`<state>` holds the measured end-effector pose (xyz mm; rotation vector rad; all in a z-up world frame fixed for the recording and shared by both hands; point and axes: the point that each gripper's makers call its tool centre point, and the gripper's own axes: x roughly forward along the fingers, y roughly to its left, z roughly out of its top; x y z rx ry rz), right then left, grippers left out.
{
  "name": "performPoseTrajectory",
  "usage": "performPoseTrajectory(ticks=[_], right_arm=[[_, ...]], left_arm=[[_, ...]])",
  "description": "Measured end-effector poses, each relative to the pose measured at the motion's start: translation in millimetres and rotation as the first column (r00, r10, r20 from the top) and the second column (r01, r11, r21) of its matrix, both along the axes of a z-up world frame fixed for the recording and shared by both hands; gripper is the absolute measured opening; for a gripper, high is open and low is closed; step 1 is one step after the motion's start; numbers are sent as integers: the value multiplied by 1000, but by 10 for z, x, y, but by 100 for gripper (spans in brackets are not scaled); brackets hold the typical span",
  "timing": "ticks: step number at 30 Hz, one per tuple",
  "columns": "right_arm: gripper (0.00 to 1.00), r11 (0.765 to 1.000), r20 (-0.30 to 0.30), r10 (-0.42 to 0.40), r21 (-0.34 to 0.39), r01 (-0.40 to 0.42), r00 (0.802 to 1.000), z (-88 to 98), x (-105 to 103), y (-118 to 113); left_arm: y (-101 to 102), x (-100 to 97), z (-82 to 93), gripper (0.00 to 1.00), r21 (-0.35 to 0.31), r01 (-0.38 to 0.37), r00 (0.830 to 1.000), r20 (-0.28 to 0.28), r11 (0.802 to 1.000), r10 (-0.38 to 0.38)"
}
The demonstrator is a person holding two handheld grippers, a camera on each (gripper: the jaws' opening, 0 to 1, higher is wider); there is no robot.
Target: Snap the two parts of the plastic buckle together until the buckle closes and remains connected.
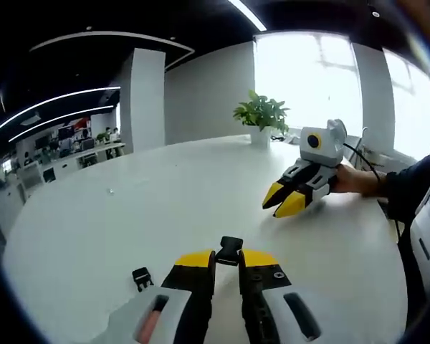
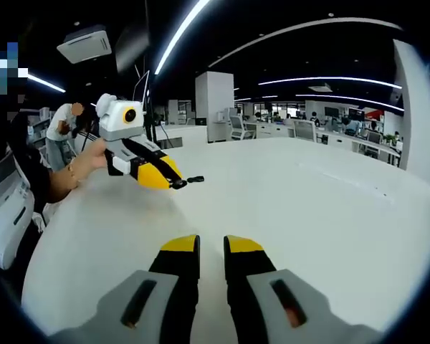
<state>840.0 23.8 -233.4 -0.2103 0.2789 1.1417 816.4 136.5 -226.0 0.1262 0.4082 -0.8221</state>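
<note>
The left gripper (image 1: 226, 259) is pinching one black buckle part (image 1: 230, 251) between nearly closed jaws, above the white table (image 1: 165, 201). The other buckle part (image 1: 141, 277) is lying near the table's edge. Farther off, the right gripper (image 1: 282, 201) is hovering narrowly parted, holding nothing.

You have no text, label, brand, number or sign to read anywhere here: whatever hangs on the far office walls and screens is too small and blurred to make out.
</note>
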Motion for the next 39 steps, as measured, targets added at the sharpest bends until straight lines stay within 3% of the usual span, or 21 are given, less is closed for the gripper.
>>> performPoseTrajectory(ticks=[11,22,30,39], right_arm=[[14,999,11,24,-37,-24,1000,-16,33,94],[14,996,38,66,-69,-64,997,32,81,290],[14,992,62,102,-76,-97,993,107,149,470],[14,983,62,159,-97,-153,985,122,247,691]], left_arm=[[511,89,51,12,12,-121,991,57,993,120],[885,110,115,12,-1,-198,977,84,980,198],[991,79,77,12,-9,-212,974,75,977,212],[903,27,-5,12,-23,-186,981,45,982,187]])
